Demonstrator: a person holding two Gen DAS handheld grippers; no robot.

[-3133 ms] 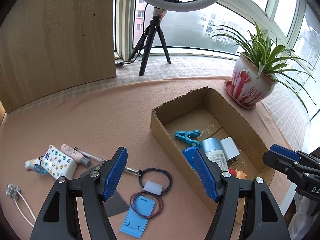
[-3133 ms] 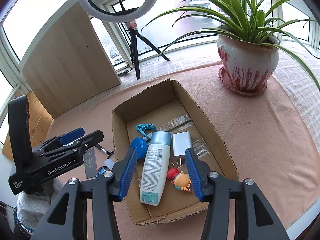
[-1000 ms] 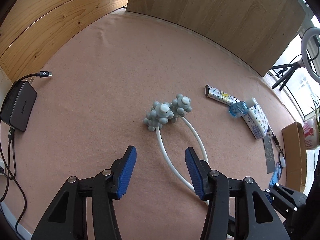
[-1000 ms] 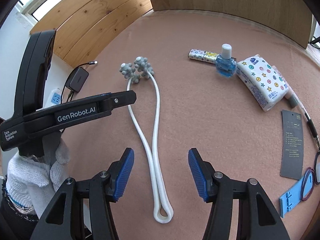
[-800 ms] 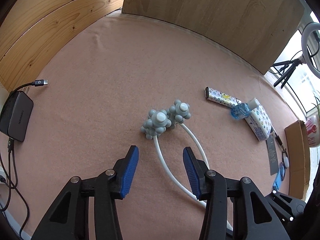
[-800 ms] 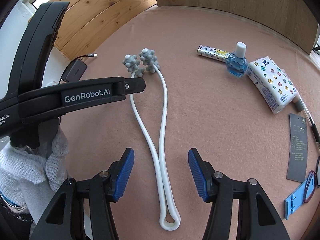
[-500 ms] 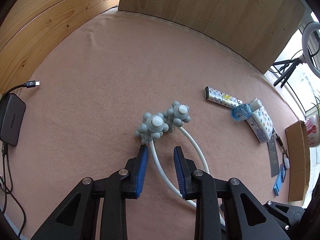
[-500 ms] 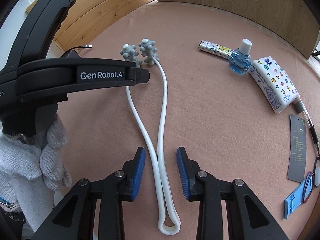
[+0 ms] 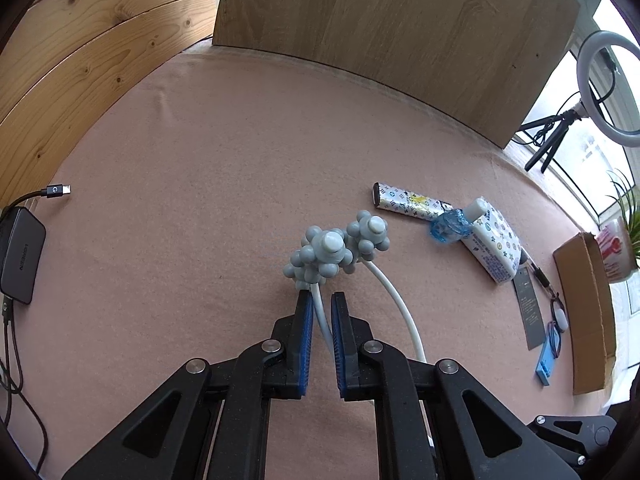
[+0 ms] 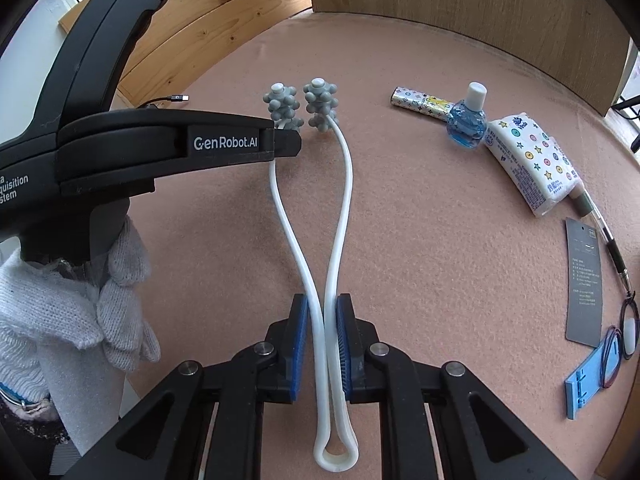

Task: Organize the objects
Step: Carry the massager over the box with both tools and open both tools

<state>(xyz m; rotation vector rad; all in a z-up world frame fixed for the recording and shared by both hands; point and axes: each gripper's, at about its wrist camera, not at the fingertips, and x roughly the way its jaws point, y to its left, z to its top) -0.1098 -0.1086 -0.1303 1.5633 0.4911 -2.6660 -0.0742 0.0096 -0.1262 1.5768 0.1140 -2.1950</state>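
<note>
A massager with a white looped handle [image 10: 344,208] and two grey knobbed heads [image 9: 324,256] lies on the pink felt table [image 9: 200,160]. My left gripper [image 9: 320,304] is shut on one white arm just behind the nearer head; in the right wrist view it is the black left gripper [image 10: 286,142] reaching in beside the heads, held by a white-gloved hand [image 10: 80,300]. My right gripper [image 10: 322,312] has its jaws closing, with the blue pads pressing both white arms together a little ahead of the loop end [image 10: 336,454].
To the right lie a patterned tube [image 10: 420,104], a blue bottle [image 10: 466,120], a tissue pack [image 10: 532,164], a pen [image 10: 608,236], a black tag [image 10: 584,284] and a blue stand [image 10: 592,376]. A cardboard box [image 9: 588,312] sits far right. A black charger [image 9: 20,256] lies left.
Both pairs of jaws have closed from wide open onto the massager's white arms. The left gripper has moved forward, up to the nearer grey head.
</note>
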